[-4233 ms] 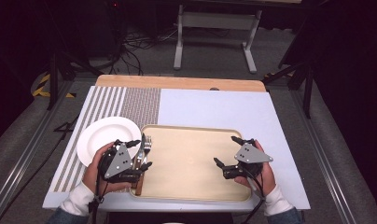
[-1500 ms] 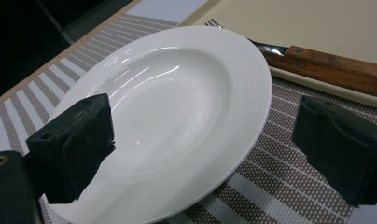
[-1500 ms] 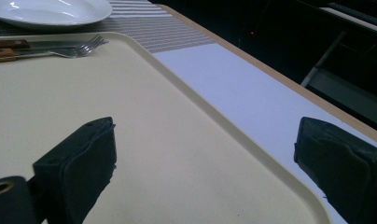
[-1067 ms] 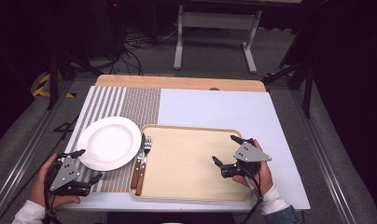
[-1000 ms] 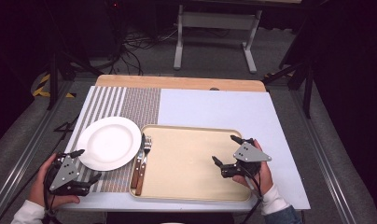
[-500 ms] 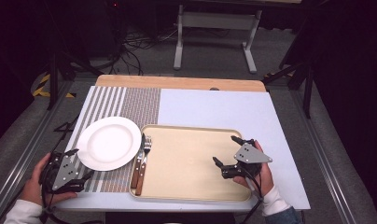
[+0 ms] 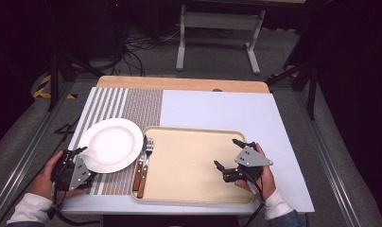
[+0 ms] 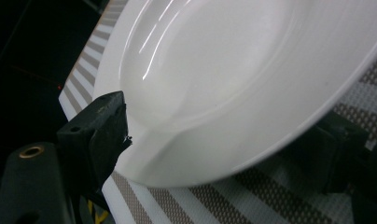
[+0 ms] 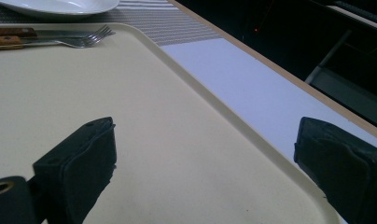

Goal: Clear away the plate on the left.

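Plate (image 7: 110, 151): white, round, lying on the striped mat (image 7: 132, 106) at the left of the bench (image 7: 227, 109), its right rim just beside the tray (image 7: 194, 165). Your left gripper (image 7: 80, 158) sits at the plate's near-left rim; in the left gripper view the rim (image 8: 186, 172) lies between the jaws, one above and one under the edge, and they have just been closing on it, though the pictures do not settle whether the pads press yet, so treat the plate as not yet held. Step in hand, by my reading: taking the plate by its rim. To do it well, push the lower jaw fully under the edge before you close, bite on the flat lip and not the curved slope, and close firmly, since glazed ware is slick and will pivot in a shallow grip. Lift the near edge first, keep the plate level, and clear the tray's raised rim if you carry it that way. Fork (image 7: 148, 150) and knife (image 7: 140, 165): lying side by side at the tray's left edge, close to the plate; keep off them. Right gripper (image 7: 229, 153): resting over the tray's right part, jaws wide apart with nothing between them, bare tray under them in the right gripper view (image 9: 154, 140).
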The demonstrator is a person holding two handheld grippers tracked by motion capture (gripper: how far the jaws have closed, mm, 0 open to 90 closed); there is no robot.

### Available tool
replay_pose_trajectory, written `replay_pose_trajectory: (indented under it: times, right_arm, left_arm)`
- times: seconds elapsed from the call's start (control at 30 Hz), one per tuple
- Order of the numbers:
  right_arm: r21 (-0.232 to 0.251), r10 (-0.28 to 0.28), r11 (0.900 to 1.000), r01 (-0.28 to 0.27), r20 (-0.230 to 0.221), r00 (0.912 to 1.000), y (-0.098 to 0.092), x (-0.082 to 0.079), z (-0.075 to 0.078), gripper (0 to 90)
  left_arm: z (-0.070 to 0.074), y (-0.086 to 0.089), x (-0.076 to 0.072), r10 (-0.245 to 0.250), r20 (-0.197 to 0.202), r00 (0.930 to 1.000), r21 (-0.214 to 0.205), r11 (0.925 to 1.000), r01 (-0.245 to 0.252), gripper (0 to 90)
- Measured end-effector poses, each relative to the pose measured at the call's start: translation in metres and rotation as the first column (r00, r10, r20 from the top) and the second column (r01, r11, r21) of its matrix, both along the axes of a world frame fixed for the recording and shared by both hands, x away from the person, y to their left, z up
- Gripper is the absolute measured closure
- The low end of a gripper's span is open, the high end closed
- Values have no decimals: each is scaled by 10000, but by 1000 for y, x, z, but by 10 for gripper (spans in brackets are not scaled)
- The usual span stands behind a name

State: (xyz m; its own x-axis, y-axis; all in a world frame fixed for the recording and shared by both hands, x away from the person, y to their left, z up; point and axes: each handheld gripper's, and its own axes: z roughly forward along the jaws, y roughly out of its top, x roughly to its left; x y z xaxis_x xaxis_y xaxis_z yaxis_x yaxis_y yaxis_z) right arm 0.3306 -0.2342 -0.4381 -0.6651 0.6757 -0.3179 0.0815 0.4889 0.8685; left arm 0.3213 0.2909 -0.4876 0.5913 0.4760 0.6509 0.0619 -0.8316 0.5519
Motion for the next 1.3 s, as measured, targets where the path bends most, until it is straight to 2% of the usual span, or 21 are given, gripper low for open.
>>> replay_pose_trajectory:
  times: [0.07, 0.13, 0.17, 0.2, 0.3, 0.33, 0.37, 0.43, 0.47, 0.5, 0.63, 0.7, 0.77, 0.8, 0.87, 0.9, 1.03, 1.1, 1.23, 1.3]
  right_arm:
    - [-43, 9, 10000, -9, -23, 10000, 1, 0, -1, 67]
    - [-62, 17, 10000, -17, -31, 10000, 1, 0, -1, 67]
    - [-52, 18, 10000, -18, -49, 10000, 1, 0, -1, 67]
    - [-63, 11, 10000, -12, -66, 10000, 2, 1, -2, 67]
    - [-148, 67, 9999, -69, -115, 9999, 4, 0, -3, 67]
    - [-171, 100, 9998, -102, -123, 9999, 4, 0, -3, 67]
    - [-188, 104, 9998, -106, -136, 9999, 4, 0, -3, 67]
    - [-182, 121, 9998, -123, -146, 9998, 4, 0, -3, 67]
    - [-190, 136, 9997, -139, -155, 9998, 4, 0, -3, 67]
    - [-214, 143, 9997, -147, -176, 9997, 4, 0, -3, 67]
    - [-277, 178, 9994, -183, -171, 9997, 5, 0, -4, 67]
    - [-289, 168, 9994, -174, -184, 9997, 5, 0, -4, 68]
    - [-276, 148, 9995, -153, -188, 9997, 4, 1, -4, 67]
    - [-275, 137, 9995, -143, -197, 9997, 4, 1, -4, 68]
    - [-307, 134, 9994, -140, -197, 9997, 4, 1, -4, 67]
    - [-317, 136, 9994, -142, -198, 9997, 4, 1, -4, 67]
    - [-353, 103, 9993, -111, -240, 9997, 4, 1, -5, 68]
    - [-389, 103, 9992, -113, -252, 9996, 4, 1, -5, 68]
    - [-389, 92, 9992, -102, -244, 9997, 4, 1, -5, 68]
    - [-403, 62, 9992, -71, -233, 9997, 4, 1, -5, 68]
  left_arm:
    - [-1, -5, 1, -116, 231, 9997, 322, 9994, 109, 224]
    - [-2, -8, 2, -213, 409, 9989, 510, 9985, 192, 224]
    - [-2, -9, 2, -274, 429, 9987, 615, 9978, 247, 249]
    - [-4, -12, 1, -317, 613, 9976, 771, 9967, 269, 277]
    - [-7, -18, 0, -502, 743, 9960, 1380, 9896, 396, 433]
    - [-8, -20, 0, -546, 819, 9951, 1535, 9873, 416, 452]
    - [-8, -22, 0, -624, 730, 9954, 1714, 9840, 491, 501]
    - [-11, -26, -1, -707, 871, 9937, 2040, 9776, 517, 580]
    - [-11, -28, -1, -821, 764, 9937, 2378, 9693, 618, 620]
    - [-12, -30, -1, -793, 829, 9934, 2508, 9664, 562, 678]
    - [-16, -37, -2, -848, 1195, 9892, 3345, 9415, 403, 709]
    - [-16, -41, -1, -1034, 1317, 9859, 3809, 9235, 460, 724]
    - [-17, -46, 0, -1221, 1526, 9807, 4319, 9008, 449, 742]
    - [-17, -48, 1, -1271, 1554, 9796, 4423, 8957, 461, 751]
    - [-17, -53, 2, -1344, 1636, 9773, 4725, 8803, 419, 778]
    - [-17, -55, 3, -1340, 1629, 9775, 4741, 8795, 416, 793]
    - [-15, -61, 9, -1298, 1487, 9803, 4611, 8861, 474, 810]
    - [-14, -63, 10, -1167, 1436, 9827, 4650, 8845, 371, 808]
    - [-15, -64, 10, -1043, 1516, 9829, 4677, 8836, 217, 813]
    - [-14, -64, 10, -1007, 1543, 9829, 4756, 8795, 154, 812]
